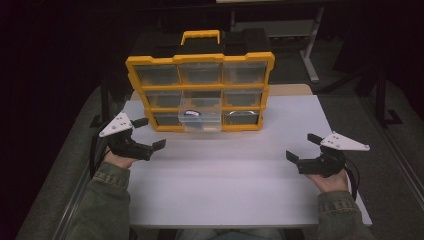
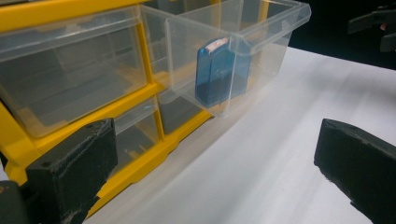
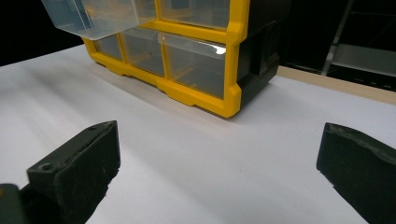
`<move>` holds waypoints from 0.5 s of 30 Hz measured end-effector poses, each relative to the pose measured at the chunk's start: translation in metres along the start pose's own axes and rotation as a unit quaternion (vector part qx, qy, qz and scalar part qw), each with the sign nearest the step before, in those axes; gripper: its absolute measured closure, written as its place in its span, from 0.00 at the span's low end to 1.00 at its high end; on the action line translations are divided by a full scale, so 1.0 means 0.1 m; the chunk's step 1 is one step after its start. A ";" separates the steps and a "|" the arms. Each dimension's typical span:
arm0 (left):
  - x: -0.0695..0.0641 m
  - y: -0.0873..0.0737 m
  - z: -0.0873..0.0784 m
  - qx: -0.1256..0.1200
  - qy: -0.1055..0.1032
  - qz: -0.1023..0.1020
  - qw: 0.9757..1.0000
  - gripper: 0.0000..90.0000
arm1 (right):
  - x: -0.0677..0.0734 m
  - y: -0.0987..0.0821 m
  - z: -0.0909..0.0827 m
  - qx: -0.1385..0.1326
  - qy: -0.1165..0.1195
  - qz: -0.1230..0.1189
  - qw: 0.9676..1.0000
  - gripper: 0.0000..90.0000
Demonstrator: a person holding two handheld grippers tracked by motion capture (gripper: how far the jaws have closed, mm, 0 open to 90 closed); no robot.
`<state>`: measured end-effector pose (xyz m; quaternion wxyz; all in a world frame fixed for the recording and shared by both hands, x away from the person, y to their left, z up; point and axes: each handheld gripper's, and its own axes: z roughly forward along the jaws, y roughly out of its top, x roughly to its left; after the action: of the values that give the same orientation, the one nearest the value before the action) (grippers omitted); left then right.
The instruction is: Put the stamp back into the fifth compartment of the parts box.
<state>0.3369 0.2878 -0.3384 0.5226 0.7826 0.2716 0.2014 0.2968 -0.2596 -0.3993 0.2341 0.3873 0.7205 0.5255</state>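
Observation:
A yellow and black drawer cabinet (image 1: 200,59) with clear drawers stands at the back of the white table (image 1: 225,180). Its middle drawer (image 1: 201,116) is pulled out toward me, and a small blue case (image 2: 215,74) stands upright inside it. My left gripper (image 1: 149,134) rests open on the table at the left, close to the cabinet's lower left corner (image 2: 140,163). At the right, my right gripper (image 1: 303,147) is open too, with nothing between its fingers; it faces the cabinet's right end (image 3: 231,70).
A wooden board edge (image 3: 336,84) runs behind the table at the right. Metal table legs (image 1: 312,45) stand in the dark background. Bare white tabletop lies between the two grippers.

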 end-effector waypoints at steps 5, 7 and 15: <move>0.03 -0.08 -0.01 -0.007 0.002 -0.008 1.000 0.00 | 0.00 0.00 0.00 0.000 0.000 0.000 1.000 0.00; 0.04 -0.11 0.00 -0.002 0.005 -0.009 1.000 0.00 | 0.00 0.00 0.00 0.000 0.000 0.000 1.000 0.00; 0.09 -0.25 -0.03 -0.001 0.006 -0.020 1.000 0.00 | 0.01 0.01 -0.01 -0.002 0.001 -0.001 1.000 0.00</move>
<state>0.3366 0.3030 -0.3605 0.5253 0.7755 0.2902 0.1962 0.2955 -0.2596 -0.3983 0.2350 0.3853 0.7200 0.5272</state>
